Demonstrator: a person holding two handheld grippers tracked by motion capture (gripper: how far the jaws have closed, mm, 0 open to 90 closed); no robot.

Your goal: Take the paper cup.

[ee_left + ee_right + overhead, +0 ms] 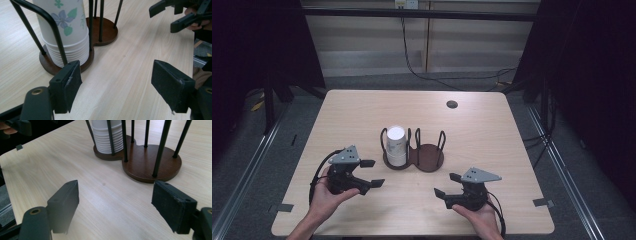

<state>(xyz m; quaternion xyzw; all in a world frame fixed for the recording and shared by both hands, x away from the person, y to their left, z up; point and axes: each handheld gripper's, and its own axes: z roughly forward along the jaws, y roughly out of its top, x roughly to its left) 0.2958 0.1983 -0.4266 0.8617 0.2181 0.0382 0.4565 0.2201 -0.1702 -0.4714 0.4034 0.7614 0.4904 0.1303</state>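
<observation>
Left tongs (372, 173) wide, empty, hand-held low near cup stack (396, 145); right tongs (448, 184) wide, empty, angled toward holder (428, 159).

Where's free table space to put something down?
Bare: the far strip between the dark brown two-bay cup rack and the small black round grommet, plus the table's left and right margins. Crowded: the near centre, between left hand-held gripper and right hand-held gripper.

Upright white cup stack (396, 145) in holder's (430, 159) left bay
</observation>
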